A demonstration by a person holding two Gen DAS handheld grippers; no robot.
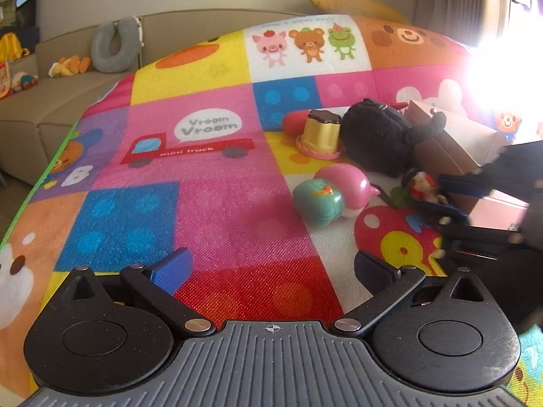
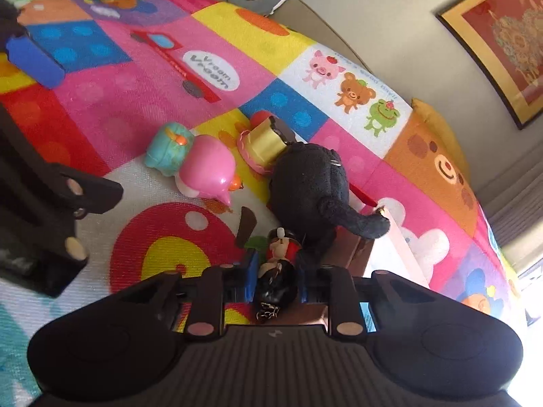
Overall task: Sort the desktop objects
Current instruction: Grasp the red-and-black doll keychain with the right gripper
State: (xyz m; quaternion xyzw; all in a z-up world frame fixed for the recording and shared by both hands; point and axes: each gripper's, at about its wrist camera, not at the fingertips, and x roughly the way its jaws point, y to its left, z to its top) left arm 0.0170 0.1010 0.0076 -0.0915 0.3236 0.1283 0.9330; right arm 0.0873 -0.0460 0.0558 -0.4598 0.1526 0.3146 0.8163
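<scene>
My right gripper [image 2: 278, 279] is shut on a small black-and-red figurine [image 2: 281, 254] with a short chain hanging from it. In the left wrist view that gripper [image 1: 432, 196] comes in from the right, holding the figurine [image 1: 420, 183] just above the play mat [image 1: 217, 210] beside a brown box [image 1: 448, 151]. A black plush [image 2: 309, 176] leans on the box. Nearby lie a yellow pudding toy [image 1: 320, 134] and a pink-and-teal toy [image 1: 339, 191]. My left gripper [image 1: 271, 268] is open over a red square of the mat, nothing between its fingers.
A red toy [image 1: 292, 122] lies behind the pudding. A beige sofa [image 1: 51, 101] with a grey neck pillow [image 1: 113, 45] and small toys borders the mat on the left. A yellow cushion [image 1: 356, 3] sits behind. Window glare washes out the right side.
</scene>
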